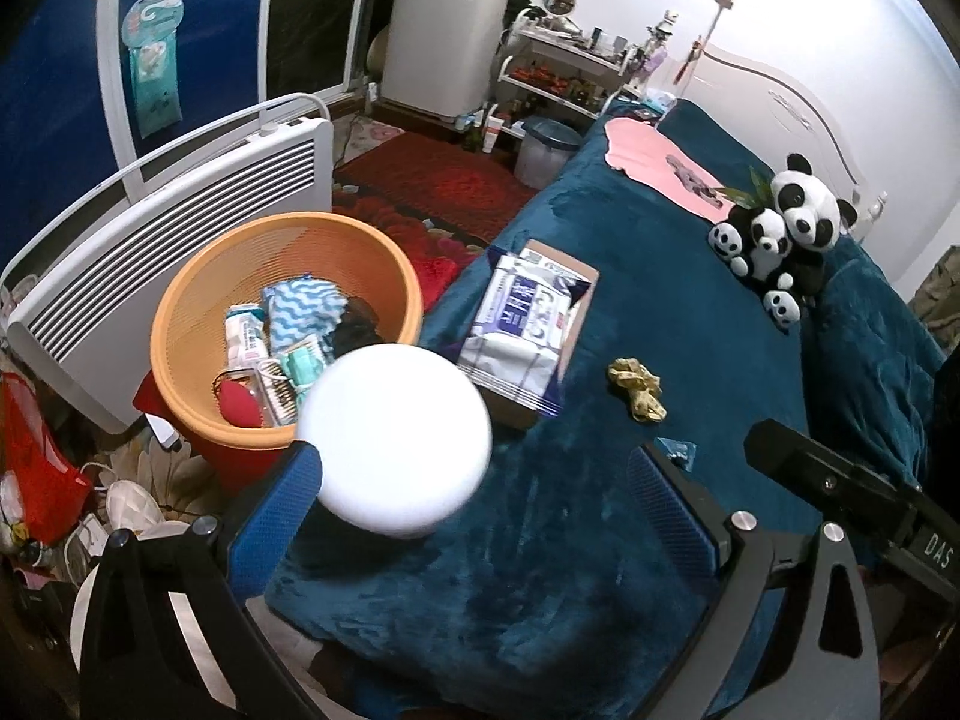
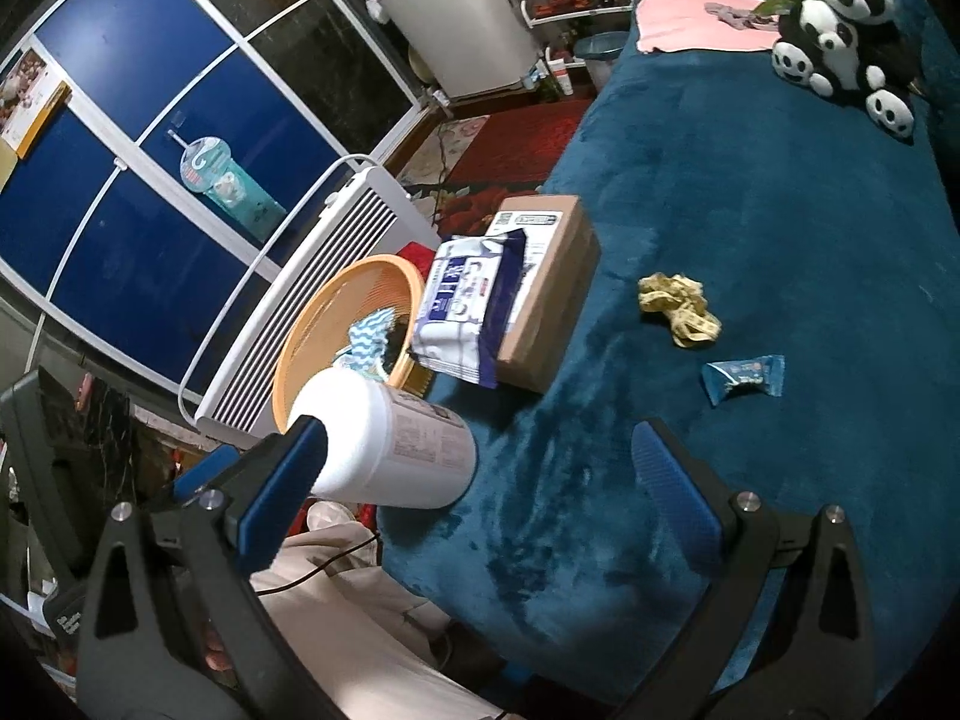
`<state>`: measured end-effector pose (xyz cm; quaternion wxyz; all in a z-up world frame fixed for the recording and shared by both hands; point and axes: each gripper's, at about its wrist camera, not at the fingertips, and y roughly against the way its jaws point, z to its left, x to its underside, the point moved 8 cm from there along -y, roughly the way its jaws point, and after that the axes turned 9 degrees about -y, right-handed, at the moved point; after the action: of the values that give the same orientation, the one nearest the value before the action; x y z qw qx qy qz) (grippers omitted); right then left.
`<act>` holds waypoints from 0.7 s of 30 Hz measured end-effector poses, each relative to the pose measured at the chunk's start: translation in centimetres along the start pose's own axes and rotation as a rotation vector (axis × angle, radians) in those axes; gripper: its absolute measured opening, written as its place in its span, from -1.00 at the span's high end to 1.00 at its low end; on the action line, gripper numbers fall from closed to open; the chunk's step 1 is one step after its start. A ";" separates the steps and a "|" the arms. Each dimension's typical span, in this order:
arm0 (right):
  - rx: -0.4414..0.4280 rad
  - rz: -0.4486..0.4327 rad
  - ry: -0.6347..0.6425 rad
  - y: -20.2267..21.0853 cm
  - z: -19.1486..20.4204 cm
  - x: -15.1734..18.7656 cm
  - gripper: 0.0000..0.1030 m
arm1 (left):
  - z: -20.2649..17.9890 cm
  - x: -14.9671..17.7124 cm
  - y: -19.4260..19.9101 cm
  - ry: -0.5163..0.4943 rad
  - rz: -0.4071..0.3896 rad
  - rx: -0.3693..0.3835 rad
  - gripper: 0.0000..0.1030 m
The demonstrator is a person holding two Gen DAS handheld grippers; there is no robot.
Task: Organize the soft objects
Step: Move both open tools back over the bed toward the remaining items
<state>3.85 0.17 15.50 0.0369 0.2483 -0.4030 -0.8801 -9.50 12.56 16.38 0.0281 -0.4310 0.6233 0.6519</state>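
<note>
Teal plush blanket (image 1: 600, 540) covers the bed, and the soft things lie spread across it. There is one cluster of toy pandas (image 1: 780, 222) at the far side showing four faces, one crumpled yellow bundle (image 1: 637, 389) near the middle, and one pack of wipes (image 1: 522, 324) lying on one cardboard box (image 2: 552, 294) at the bed's edge. One orange basket (image 1: 180, 300) stands on the floor just beside that edge, in front of a white heater (image 1: 180, 210).

One white canister (image 2: 390, 450) is at the near corner of the bed, tipped on its side with one end toward the basket. Whether it rests on the blanket I cannot tell.

The left tongs (image 1: 474, 462) are spread wide. The canister's round end fills the space by their left pad, with a clear gap to the right pad. The right tongs (image 2: 480, 429) are spread wide too, gripping nothing.

The left wrist view looks down into the basket, showing a wavy blue cloth (image 1: 303, 306), small packs, a brush and a red item. The right wrist view shows only the basket's rim and that cloth. It alone shows the canister's printed side and the whole of one small blue packet (image 2: 744, 378).
</note>
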 end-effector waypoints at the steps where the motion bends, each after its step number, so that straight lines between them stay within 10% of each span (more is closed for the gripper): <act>1: 0.001 -0.004 -0.005 0.1 -0.3 -0.1 -0.99 | -0.4 0.0 0.0 -0.009 0.000 0.001 -0.98; 21: 0.036 -0.048 -0.152 2.2 -8.7 -0.1 -0.99 | -8.5 1.6 -2.4 -0.179 0.053 0.035 -0.98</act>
<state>7.68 -7.32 12.38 -0.0192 0.1909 -0.4144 -0.8896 -4.64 5.21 14.84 0.0738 -0.3539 0.6407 0.6773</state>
